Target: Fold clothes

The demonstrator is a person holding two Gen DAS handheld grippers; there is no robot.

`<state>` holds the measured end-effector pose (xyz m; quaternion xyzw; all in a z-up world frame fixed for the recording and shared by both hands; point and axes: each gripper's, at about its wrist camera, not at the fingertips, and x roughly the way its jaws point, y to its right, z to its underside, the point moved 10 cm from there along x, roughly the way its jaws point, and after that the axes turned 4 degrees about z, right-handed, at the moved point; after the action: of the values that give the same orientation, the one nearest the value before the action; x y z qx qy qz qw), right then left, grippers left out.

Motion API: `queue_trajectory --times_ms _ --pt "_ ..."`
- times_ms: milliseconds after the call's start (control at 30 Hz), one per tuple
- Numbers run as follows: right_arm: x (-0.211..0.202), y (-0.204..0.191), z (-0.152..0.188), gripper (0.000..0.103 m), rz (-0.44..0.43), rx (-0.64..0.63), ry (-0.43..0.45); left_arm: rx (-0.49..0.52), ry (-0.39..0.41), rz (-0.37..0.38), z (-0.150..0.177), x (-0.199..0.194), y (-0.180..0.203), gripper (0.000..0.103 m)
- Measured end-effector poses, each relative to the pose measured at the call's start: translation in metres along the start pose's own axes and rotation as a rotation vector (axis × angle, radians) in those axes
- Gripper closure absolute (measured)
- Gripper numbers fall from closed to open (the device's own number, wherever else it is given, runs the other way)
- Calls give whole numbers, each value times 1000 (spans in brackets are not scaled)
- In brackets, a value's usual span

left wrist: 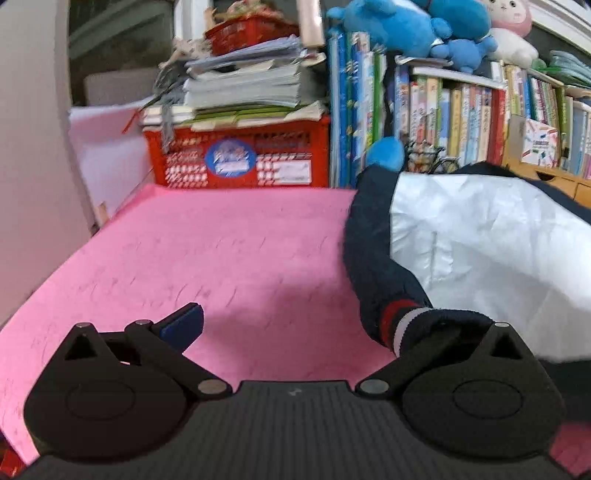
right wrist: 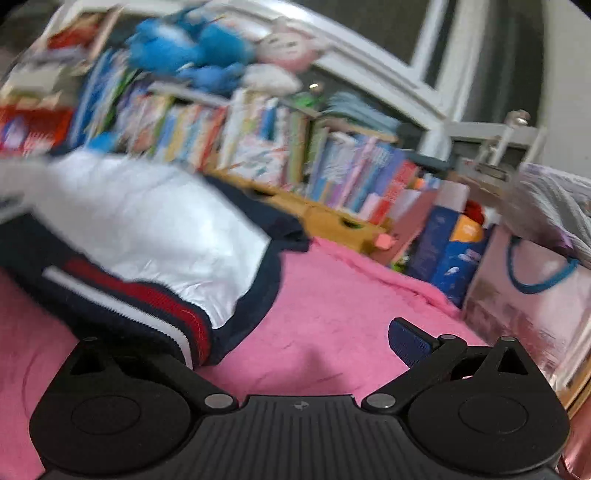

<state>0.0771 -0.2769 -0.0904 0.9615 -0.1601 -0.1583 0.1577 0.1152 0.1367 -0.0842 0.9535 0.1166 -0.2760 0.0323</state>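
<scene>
A navy jacket with a shiny white lining (left wrist: 480,251) lies on the pink cloth surface (left wrist: 221,258). Its cuff has red and white stripes (left wrist: 400,321). My left gripper (left wrist: 314,328) is open; its left blue pad (left wrist: 183,326) shows, and the cuff lies over its right finger. In the right wrist view the jacket (right wrist: 147,221) lies at the left, and its striped hem (right wrist: 147,299) covers my right gripper's left finger. My right gripper (right wrist: 295,343) is open, with its right blue pad (right wrist: 410,341) showing. The right wrist view is blurred.
A red crate (left wrist: 240,155) stacked with papers stands at the back edge. A bookshelf (left wrist: 461,118) with blue plush toys (left wrist: 406,26) runs behind. A wooden box (right wrist: 332,218), more books and a pink bag (right wrist: 535,295) stand at the right. A wall is at the left.
</scene>
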Motion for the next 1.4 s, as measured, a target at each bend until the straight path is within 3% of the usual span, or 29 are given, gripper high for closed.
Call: queue_trajectory --times_ms 100,200,367,567,833,967,1100,1200,1267,1400 --pt "-13 28 -21 0 25 14 51 -20 30 74 4 -31 -8 0" --pt "-36 54 -30 0 -12 29 81 -22 57 168 7 -78 -15 0" --pt "-65 87 -24 0 -98 42 51 12 -19 284 32 -113 -17 0" --pt "-96 96 6 0 -142 -16 -48 34 -137 312 74 -130 -19 0" --pt "-125 89 53 0 -198 -68 -192 94 -235 314 121 -150 -26 0" --pt "-122 75 91 0 -264 -51 -324 177 -300 279 154 -142 -22 0" --pt "-118 51 118 0 -317 -153 -384 299 -318 254 169 -137 -15 0" --pt "-131 51 111 0 -372 -227 -318 373 -297 271 169 -144 -16 0" --pt "-143 59 101 0 -440 -246 -244 368 -298 315 171 -148 -13 0" --pt "-141 62 93 0 -576 -168 -258 340 -323 390 176 -145 -7 0"
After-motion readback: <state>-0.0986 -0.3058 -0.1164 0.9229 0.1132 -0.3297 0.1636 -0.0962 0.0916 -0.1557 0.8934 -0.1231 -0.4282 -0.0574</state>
